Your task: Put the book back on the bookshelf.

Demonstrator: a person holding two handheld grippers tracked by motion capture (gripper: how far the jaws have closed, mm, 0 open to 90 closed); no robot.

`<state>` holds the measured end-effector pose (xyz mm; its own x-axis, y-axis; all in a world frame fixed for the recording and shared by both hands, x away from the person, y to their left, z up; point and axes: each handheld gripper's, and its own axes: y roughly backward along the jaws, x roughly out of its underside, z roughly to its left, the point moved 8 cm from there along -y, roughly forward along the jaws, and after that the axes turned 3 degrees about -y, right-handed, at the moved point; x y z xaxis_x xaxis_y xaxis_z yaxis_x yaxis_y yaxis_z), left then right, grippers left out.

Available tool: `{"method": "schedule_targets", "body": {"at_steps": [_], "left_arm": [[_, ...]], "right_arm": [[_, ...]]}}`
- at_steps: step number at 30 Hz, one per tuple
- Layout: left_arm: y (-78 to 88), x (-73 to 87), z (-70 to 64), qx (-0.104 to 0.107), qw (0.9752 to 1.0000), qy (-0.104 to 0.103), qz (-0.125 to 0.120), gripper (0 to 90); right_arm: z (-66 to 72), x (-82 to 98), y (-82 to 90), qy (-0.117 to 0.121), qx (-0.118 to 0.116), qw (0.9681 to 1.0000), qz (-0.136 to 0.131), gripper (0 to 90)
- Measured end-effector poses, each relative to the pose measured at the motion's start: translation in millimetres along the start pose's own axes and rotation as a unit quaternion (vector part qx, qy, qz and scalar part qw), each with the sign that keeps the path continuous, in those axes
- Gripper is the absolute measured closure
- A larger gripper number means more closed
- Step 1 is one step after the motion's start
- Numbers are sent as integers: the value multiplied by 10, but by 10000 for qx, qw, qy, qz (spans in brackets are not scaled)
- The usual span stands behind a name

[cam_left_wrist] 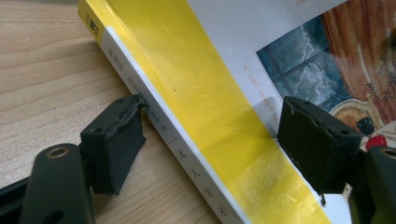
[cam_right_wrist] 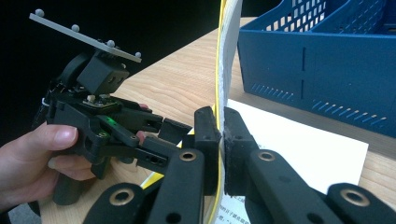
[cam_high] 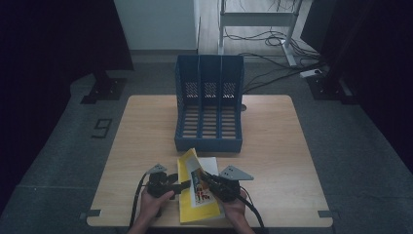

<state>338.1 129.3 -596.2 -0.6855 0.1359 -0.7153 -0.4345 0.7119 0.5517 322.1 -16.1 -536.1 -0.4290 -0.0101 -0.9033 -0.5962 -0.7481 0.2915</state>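
Book (cam_high: pixel 196 191) with a yellow cover lies near the front edge of the wooden table (cam_high: pixel 272 146), its front cover (cam_right_wrist: pixel 229 60) lifted upright. The right gripper (cam_right_wrist: pixel 220 140) is clamped on that cover. The left gripper (cam_left_wrist: pixel 210 140) stands released, jaws either side of the spine. Behind stands a blue file rack (cam_high: pixel 209 105); a white sheet (cam_right_wrist: pixel 299 144) lies under the book.
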Motion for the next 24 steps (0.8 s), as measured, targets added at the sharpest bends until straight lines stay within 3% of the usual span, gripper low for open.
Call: {"method": "schedule_targets", "body": {"at_steps": [18, 24], "left_arm": [[0, -14, 6, 237, 9995, 220, -40, 207], [10, -25, 8, 223, 9987, 439, -133, 227]], "right_arm": [[50, -38, 35, 210, -64, 9996, -198, 868], [65, -46, 39, 251, -73, 9994, -229, 869]]}}
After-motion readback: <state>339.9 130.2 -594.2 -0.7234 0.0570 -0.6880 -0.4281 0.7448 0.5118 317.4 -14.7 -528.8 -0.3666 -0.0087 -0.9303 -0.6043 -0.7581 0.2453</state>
